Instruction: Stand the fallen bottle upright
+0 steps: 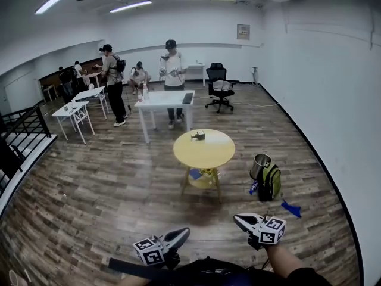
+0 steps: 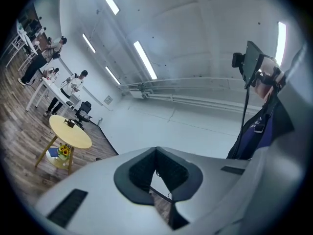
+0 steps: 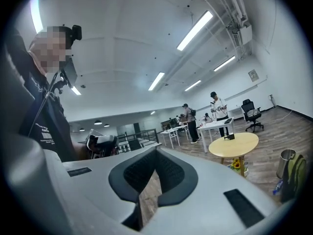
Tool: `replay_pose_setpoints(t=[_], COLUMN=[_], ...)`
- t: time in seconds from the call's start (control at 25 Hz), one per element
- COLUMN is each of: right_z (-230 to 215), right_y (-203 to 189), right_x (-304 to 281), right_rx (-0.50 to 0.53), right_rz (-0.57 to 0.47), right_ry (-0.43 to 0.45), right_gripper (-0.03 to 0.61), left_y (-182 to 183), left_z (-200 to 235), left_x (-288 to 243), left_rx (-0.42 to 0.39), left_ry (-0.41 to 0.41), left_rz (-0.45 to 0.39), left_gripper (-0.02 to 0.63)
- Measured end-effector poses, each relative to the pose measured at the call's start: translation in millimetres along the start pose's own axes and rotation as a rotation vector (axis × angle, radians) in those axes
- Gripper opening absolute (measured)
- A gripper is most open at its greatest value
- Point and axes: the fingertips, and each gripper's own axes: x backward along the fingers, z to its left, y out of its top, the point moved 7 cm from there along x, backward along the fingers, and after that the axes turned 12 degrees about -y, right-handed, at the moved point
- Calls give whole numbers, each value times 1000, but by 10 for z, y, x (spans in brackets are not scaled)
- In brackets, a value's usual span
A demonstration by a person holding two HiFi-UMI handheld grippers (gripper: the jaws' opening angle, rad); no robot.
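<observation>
The left arm is drawn in low against the person's body at the bottom of the head view, and the left gripper [image 1: 178,236] it carries points forward and to the right. In the left gripper view that gripper [image 2: 156,150] tilts up toward the ceiling lights; its jaws meet at the tips with nothing between them. Ahead of both hands, well apart from them across the wooden floor [image 1: 89,189], stands the round yellow table [image 1: 208,154] with a small dark object [image 1: 197,135] on top. It is too small to tell whether this is the bottle. The right forearm [image 1: 284,260] reaches forward from the lower right, holding the right gripper [image 1: 243,221] aimed forward and to the left. In its own view the right gripper [image 3: 156,153] also has its jaws closed tip to tip, empty. Beside the table, to the right, a metal can [image 1: 259,165] stands touching a green backpack [image 1: 271,182].
</observation>
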Motion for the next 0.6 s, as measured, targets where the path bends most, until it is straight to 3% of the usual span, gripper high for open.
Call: replay_pose_setpoints(t=[0.28,0.44,0.6], right_z=[-421,-488,-460], right_y=[-38,-17,77], right_x=[-148,-513,-1053], right_rx=[-23,-19,3], right_rz=[19,26,22], right_ry=[-12,-32,-51], right_gripper=[-3,-3,-3], left_y=[-67,168,454], left_z=[451,731,1205], left_x=[-194,-174,21], left_rx=[2,47,42], left_ry=[-12,-26,-65], left_rz=[19,1,26], left_gripper=[9,9,9])
